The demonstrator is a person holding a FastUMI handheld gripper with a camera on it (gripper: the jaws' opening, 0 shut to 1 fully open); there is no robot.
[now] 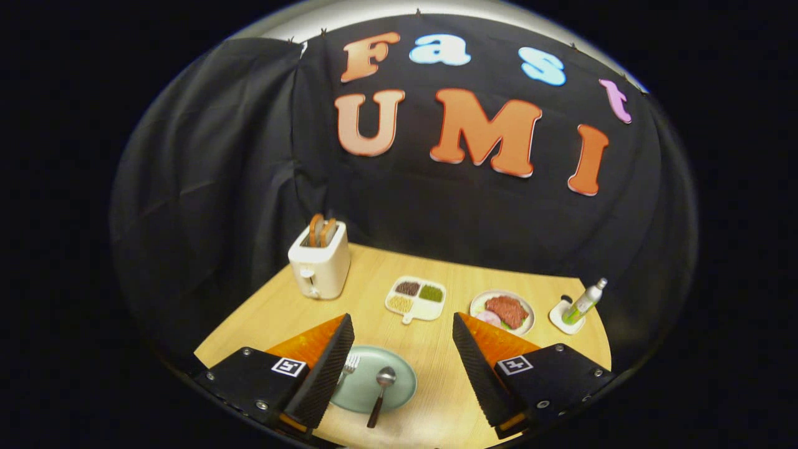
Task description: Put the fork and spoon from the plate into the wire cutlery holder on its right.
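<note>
The tongs (403, 349) are hanging above the table (436, 374) with both fingers spread wide and gripping nothing. Between them, toward seven o'clock from the midpoint, a pale green plate (399, 381) is carrying the spoon (381, 394), its handle trailing toward six o'clock over the rim, and the fork (349, 366), partly hiding behind the left finger (324, 368). The wire holder is not making itself known among the toaster (319, 265), the divided dish (416, 298), the meat plate (502, 312) and the bottle (583, 302). By my judgement the first pickup is not yet starting; the next move is calling for lowering and straddling one handle.
</note>
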